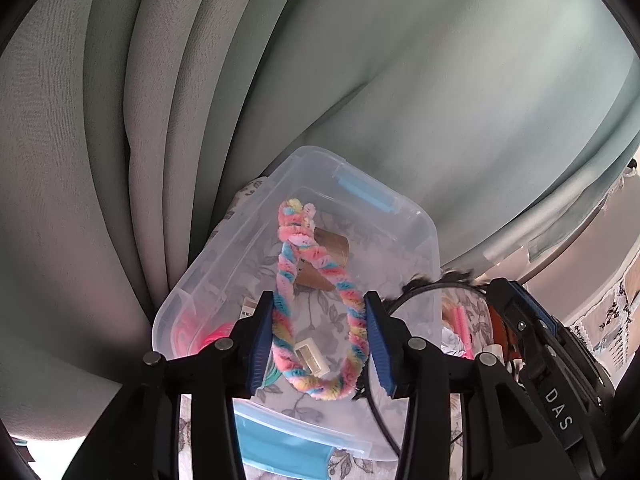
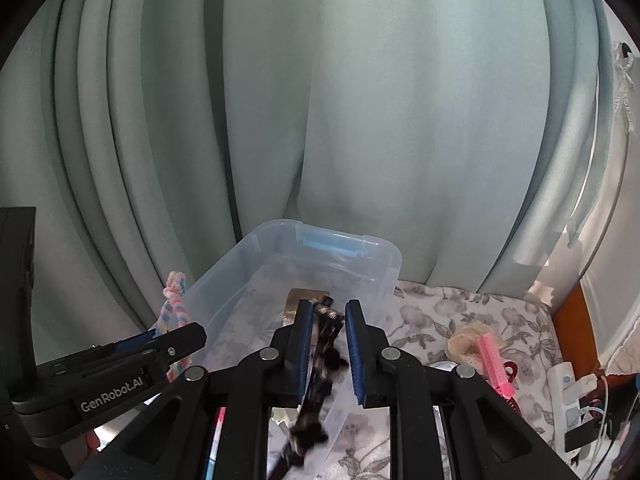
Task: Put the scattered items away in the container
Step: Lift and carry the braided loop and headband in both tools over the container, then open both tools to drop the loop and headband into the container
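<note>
Claws above the clear plastic storage box [image 1: 248, 240] with blue latches, which rests on a grey floral cloth [image 2: 460, 320] before pale green curtains [image 2: 320, 100]. My left claw [image 1: 318, 340] grasps a twisted loop of pink, blue and yellow chenille stems [image 1: 288, 264]; both blue pads touch the loop's sides, and it hangs over the box interior. My right claw [image 2: 328, 352] is nearly clenched on a black furry headband [image 2: 320, 384], pressed against the left pad; whether the right pad touches it I cannot tell. Inside the box lie a brown cardboard tube [image 1: 328, 248] and a small white rectangular block [image 1: 312, 358]. Outside, on the cloth, lie a pink hair clip [image 2: 496, 364] and a cream lace piece [image 2: 464, 344].
</note>
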`<state>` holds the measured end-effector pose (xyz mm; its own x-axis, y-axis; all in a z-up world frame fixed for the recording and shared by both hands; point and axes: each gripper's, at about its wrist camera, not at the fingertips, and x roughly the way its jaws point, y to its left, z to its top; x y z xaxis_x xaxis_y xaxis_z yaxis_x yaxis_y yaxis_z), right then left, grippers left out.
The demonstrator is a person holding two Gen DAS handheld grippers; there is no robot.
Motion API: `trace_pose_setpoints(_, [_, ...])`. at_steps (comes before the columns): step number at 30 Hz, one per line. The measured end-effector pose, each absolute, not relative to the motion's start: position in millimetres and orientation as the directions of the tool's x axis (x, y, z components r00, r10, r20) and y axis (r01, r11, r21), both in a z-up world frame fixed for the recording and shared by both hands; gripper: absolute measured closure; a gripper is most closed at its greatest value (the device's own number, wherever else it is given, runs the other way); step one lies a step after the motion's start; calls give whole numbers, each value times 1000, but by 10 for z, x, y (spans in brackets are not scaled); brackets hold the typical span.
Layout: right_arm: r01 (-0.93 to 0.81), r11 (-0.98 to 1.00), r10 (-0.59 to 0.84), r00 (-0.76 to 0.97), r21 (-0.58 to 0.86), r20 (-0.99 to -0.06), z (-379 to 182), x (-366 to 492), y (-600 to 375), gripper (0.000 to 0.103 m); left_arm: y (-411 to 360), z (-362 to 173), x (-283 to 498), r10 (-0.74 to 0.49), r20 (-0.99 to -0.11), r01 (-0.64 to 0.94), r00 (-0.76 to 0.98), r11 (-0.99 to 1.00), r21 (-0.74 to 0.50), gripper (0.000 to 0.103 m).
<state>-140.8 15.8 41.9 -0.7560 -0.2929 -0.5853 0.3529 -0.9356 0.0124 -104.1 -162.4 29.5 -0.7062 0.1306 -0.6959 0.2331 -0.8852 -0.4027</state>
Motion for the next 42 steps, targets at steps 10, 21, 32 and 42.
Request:
trace_pose_setpoints(10, [372, -928, -297, -743, -2, -600, 368, -1366, 102, 83, -1571, 253, -1090, 139, -705, 226, -695, -889, -399, 52])
trace_pose_setpoints(21, [363, -932, -289, -727, 9, -623, 382, -1259, 168, 76, -1481, 256, -1080, 131, -720, 225, -682, -899, -376, 35])
trace_pose_setpoints(32, [328, -943, -285, -711, 55, -643, 375, -1203, 356, 58, -1400, 300, -978, 105, -733, 234, -672, -909, -345, 28])
trace_pose_setpoints(42, [316, -942, -312, -687, 117, -657, 375, -1109, 569, 48, -1275, 394, -875, 92, -735, 228, -672, -918, -324, 27])
